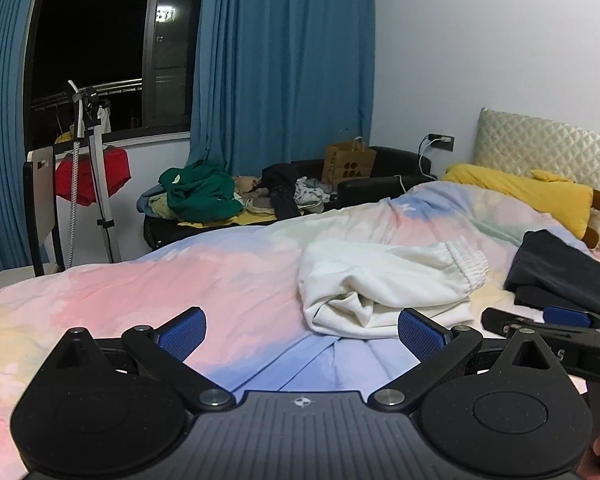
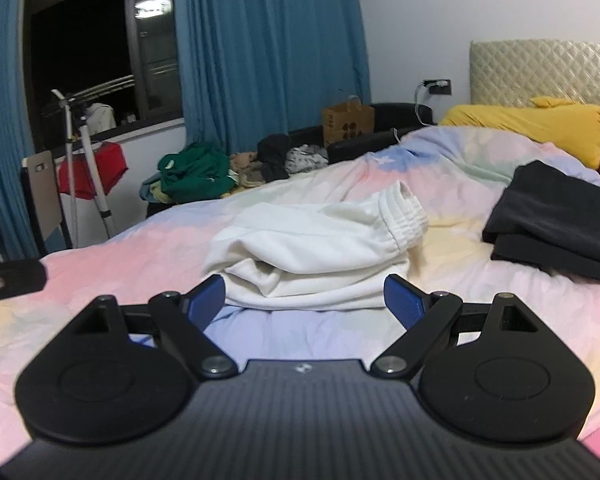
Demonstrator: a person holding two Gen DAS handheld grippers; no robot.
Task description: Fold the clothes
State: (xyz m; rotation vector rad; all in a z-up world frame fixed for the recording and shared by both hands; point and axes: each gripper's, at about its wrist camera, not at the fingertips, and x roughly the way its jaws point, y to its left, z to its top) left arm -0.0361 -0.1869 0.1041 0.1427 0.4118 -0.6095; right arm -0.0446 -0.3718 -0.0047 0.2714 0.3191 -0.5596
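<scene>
White sweatpants (image 2: 320,252) lie bunched in a loose, half-doubled heap on the pastel duvet (image 1: 172,280) of a bed, their elastic waistband (image 2: 406,216) turned toward the headboard (image 2: 540,68). The folds are uneven and one layer gapes open at the near edge, so the garment looks more gathered than neatly folded; whether it is mid-fold or only dropped there cannot be told.

Just on the headboard side of the sweatpants sits a dark garment (image 2: 556,216) in flat, squared layers, apparently set aside as a finished piece. Beyond it, a yellow plush pillow (image 2: 532,124) rests against the headboard.

On the near side of the sweatpants, the right gripper (image 2: 304,296) hangs low with its jaws spread wide and empty, the heap's near edge lying between them as if lined up for a grasp. The left gripper (image 1: 302,330), to the sweatpants' window side, is likewise spread and holds nothing. More clothes (image 1: 204,192) are piled past the bed's far edge.
</scene>
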